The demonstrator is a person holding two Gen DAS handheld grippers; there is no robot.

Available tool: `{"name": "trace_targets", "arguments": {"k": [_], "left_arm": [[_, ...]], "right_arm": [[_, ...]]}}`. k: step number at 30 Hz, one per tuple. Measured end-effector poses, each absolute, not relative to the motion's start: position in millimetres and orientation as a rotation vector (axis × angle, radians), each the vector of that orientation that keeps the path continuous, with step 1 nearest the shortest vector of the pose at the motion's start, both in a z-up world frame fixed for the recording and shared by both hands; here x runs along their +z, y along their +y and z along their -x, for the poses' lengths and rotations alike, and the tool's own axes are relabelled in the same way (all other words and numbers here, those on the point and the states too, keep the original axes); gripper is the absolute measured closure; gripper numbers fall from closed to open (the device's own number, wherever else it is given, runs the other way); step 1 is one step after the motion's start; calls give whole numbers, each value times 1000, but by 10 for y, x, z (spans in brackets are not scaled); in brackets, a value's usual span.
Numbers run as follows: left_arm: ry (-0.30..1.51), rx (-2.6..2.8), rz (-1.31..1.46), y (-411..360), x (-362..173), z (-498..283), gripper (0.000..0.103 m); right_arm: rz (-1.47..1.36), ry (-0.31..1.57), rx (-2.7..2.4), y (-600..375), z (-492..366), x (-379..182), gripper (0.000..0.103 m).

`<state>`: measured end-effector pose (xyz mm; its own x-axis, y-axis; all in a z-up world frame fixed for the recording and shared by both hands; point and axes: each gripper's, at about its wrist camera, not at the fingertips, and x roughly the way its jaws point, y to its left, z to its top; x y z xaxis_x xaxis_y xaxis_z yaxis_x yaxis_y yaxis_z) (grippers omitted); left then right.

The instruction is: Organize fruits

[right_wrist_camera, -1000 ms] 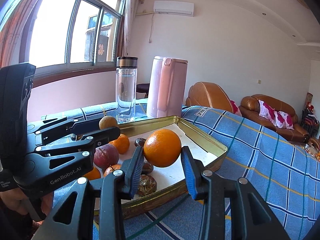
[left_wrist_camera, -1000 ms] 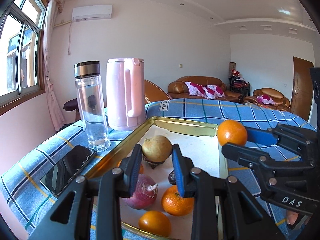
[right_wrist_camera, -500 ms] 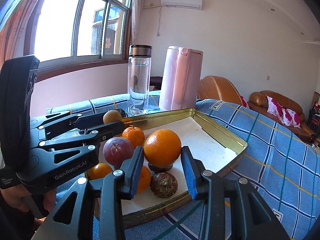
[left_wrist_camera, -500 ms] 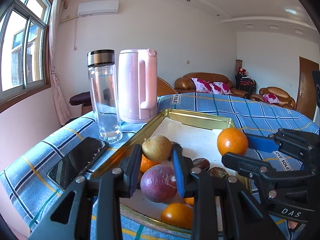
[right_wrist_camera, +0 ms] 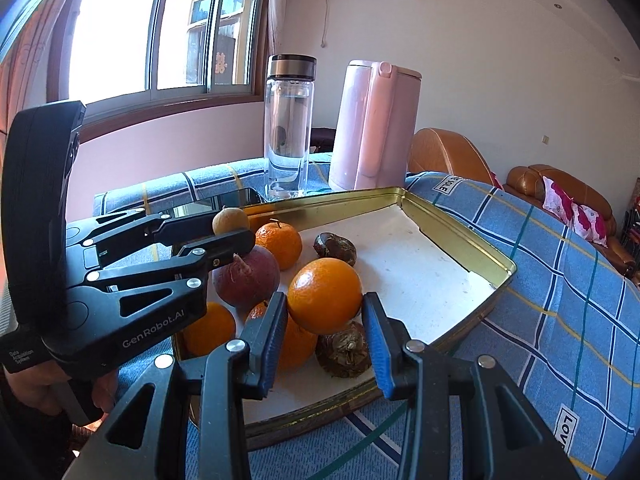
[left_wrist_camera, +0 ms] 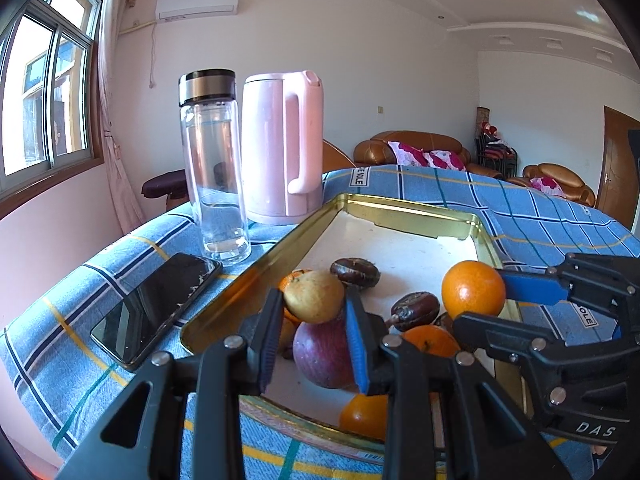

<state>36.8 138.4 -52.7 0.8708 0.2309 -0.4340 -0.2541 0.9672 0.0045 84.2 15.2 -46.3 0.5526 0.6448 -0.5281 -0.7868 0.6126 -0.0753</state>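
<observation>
On the blue checked cloth point(left_wrist_camera: 460, 192), the left gripper point(left_wrist_camera: 314, 300) is clamped on a small yellow-brown fruit point(left_wrist_camera: 315, 297) above the near left corner of the gold tray point(right_wrist_camera: 460, 220). The right gripper point(right_wrist_camera: 325, 300) grips an orange point(right_wrist_camera: 325, 295) above the tray's near edge.

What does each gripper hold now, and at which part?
The left gripper holds a small yellow-brown fruit by its two sides. The right gripper holds an orange, also by its sides.
</observation>
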Motion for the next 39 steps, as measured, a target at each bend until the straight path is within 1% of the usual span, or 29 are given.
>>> {"name": "trace_targets", "arguments": {"k": [4,5,6,7,10,11,12,17,18,22,24,26,30,33,39], "left_arm": [[449,261,52,1377,-520,-362,69],[452,265,51,1373,-517,-359,65],[453,268,48,1374,-519,-353,58],[450,272,46,1369,-515,-341,57],[444,270,43,1357,-500,-301,50],[438,275,41,1352,-488,-283,43],[429,283,37,1346,-477,-262,36],[389,287,29,1307,-358,-158,24],[381,289,29,1302,-339,-142,22],[368,278,37,1279,-271,-97,21],[364,279,35,1260,-252,-84,15],[357,282,31,1240,-238,-70,12],[353,279,22,1194,-213,-57,12],[350,278,17,1156,-192,-50,7],[341,269,3,1081,-145,-23,3]], "right_arm": [[331,511,871,182,-870,-492,62],[333,524,878,191,-878,-504,62],[337,535,884,203,-881,-514,62],[341,533,877,204,-881,-515,62],[328,528,879,174,-867,-503,51],[325,525,876,162,-858,-499,47],[323,518,873,149,-842,-496,46],[303,488,856,47,-765,-431,44],[292,481,851,11,-758,-406,42],[258,454,814,-145,-744,-307,40],[234,450,797,-234,-753,-258,38],[216,440,776,-317,-758,-211,37],[190,414,733,-467,-748,-124,31],[183,395,701,-547,-734,-87,27],[180,375,675,-639,-691,-57,26]]}}
